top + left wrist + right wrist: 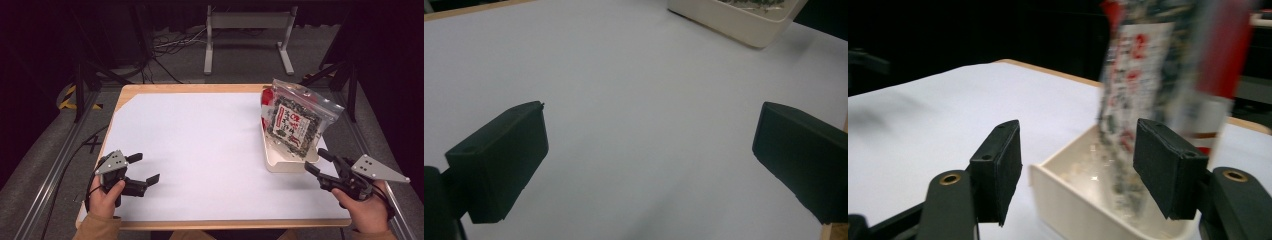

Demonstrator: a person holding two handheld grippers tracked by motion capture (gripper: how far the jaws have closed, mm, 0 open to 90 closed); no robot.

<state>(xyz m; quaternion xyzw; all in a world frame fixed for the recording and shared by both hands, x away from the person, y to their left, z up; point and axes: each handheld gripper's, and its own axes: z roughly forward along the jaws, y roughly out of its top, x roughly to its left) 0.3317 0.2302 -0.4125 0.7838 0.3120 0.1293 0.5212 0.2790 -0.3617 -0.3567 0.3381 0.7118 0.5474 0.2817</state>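
Note:
A clear packet of dark seaweed snack with a red and white label (295, 120) leans upright in a cream tray (280, 162) at the table's right side; a red packet (267, 95) stands behind it. My right gripper (315, 161) hovers just off the tray's near right corner, open, nothing between its pads. In the right gripper view the tray's corner (1058, 192) and the blurred packet (1143, 85) lie beyond the jaws. My left gripper (145, 169) rests low over the white sheet at front left, open and empty; the tray (744, 22) shows far off in its view.
A white sheet (200, 145) covers most of the wooden table (165, 88). Beyond the far edge are a white metal stand (247, 30), cables on the floor and dark tripod legs. Metal rails run along both sides.

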